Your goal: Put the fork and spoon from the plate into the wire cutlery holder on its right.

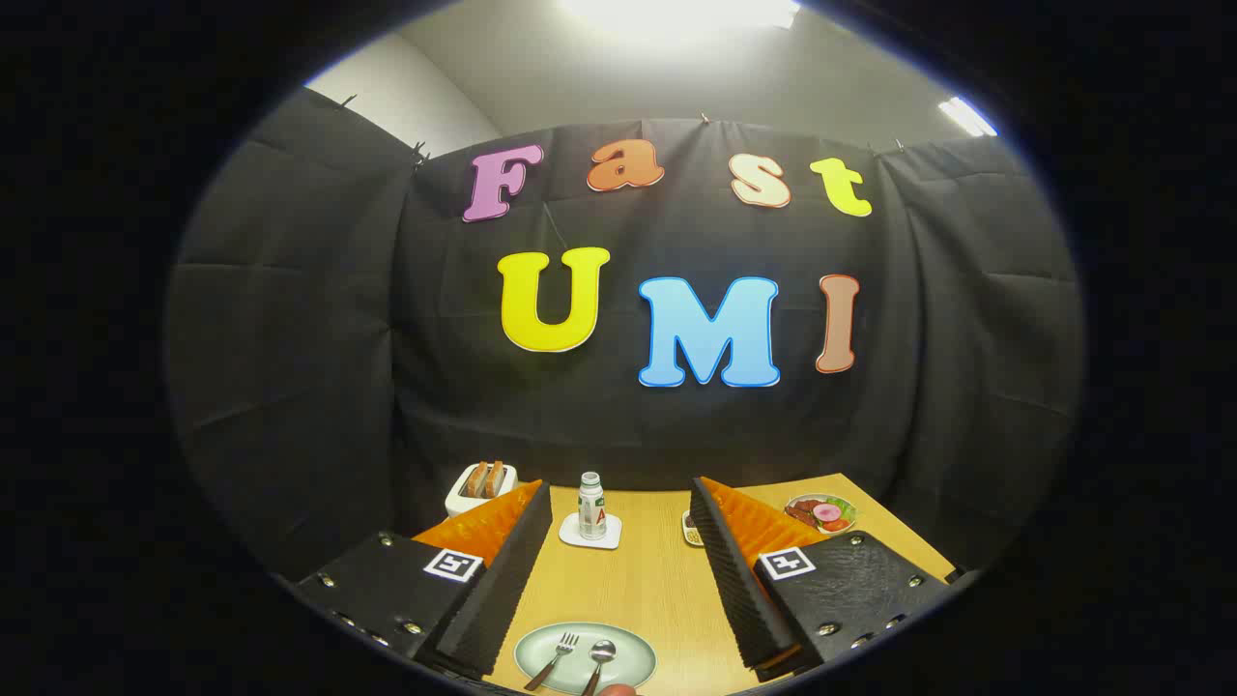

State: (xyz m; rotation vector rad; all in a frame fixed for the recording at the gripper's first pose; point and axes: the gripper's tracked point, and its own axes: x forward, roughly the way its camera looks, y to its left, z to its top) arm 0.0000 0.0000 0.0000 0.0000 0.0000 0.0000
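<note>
Two utensils lie side by side on the pale green plate [530, 659] at the near edge of the desk [638, 590]: fork [555, 659] to the left, spoon [598, 661] to the right, handles toward the camera, heads away. Tool [619, 517] released, fingers spread wide, nothing between them; plate sits low between and below the fingers. Wire cutlery holder not made out from here. Beyond the fingers: small bottle [591, 506] on a white coaster, toaster [481, 486] with bread slices off left, plate of food [821, 512] off right. Judgement: both pieces look like thin metal, so light, rigid, slippery, lying flat on a smooth plate. Pinch across the narrow handle mid-length, one at a time; expect sliding or pivoting if gripped near the head.
</note>
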